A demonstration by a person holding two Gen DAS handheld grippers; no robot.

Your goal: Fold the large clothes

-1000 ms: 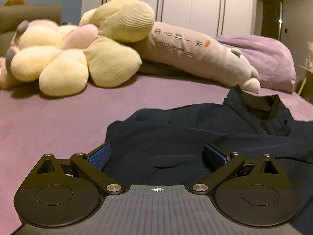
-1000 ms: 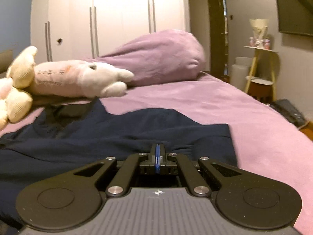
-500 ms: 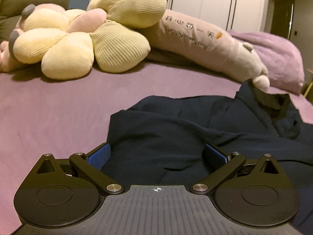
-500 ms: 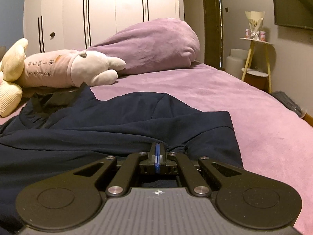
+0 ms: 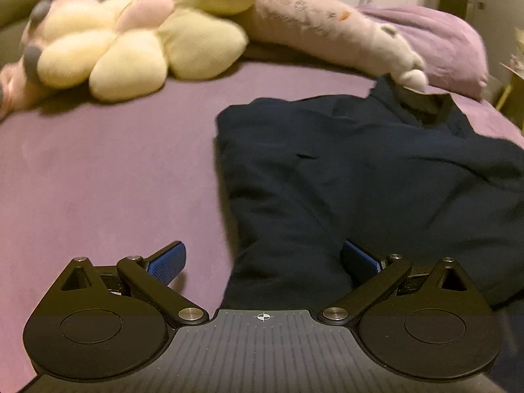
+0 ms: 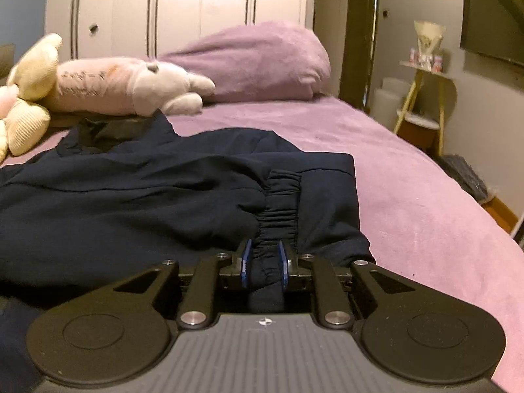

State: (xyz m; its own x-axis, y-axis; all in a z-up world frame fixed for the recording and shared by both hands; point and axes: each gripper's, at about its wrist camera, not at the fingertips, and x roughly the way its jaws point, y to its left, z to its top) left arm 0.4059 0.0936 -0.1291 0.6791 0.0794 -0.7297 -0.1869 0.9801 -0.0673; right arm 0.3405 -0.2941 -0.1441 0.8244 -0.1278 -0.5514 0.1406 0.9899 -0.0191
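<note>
A dark navy jacket (image 5: 360,170) lies spread on the purple bed (image 5: 98,180); its collar points toward the plush toys. My left gripper (image 5: 262,258) is open, low over the jacket's left edge, with a fold of navy cloth lying between its wide-apart blue pads. In the right wrist view the jacket (image 6: 131,196) fills the left and middle. My right gripper (image 6: 264,260) has its blue pads a narrow gap apart, with the elastic cuff (image 6: 281,209) of a sleeve lying between them.
A yellow flower cushion (image 5: 140,42) and a long pink plush (image 5: 327,29) lie at the head of the bed, with a purple duvet heap (image 6: 255,62) beside them. A small side table (image 6: 422,98) and a wall screen (image 6: 491,23) stand to the right, off the bed.
My right gripper was shut tight on the cloth and has now parted its pads, with the cuff showing between them. My left gripper stayed open and rose, tilting down over the jacket's left edge.
</note>
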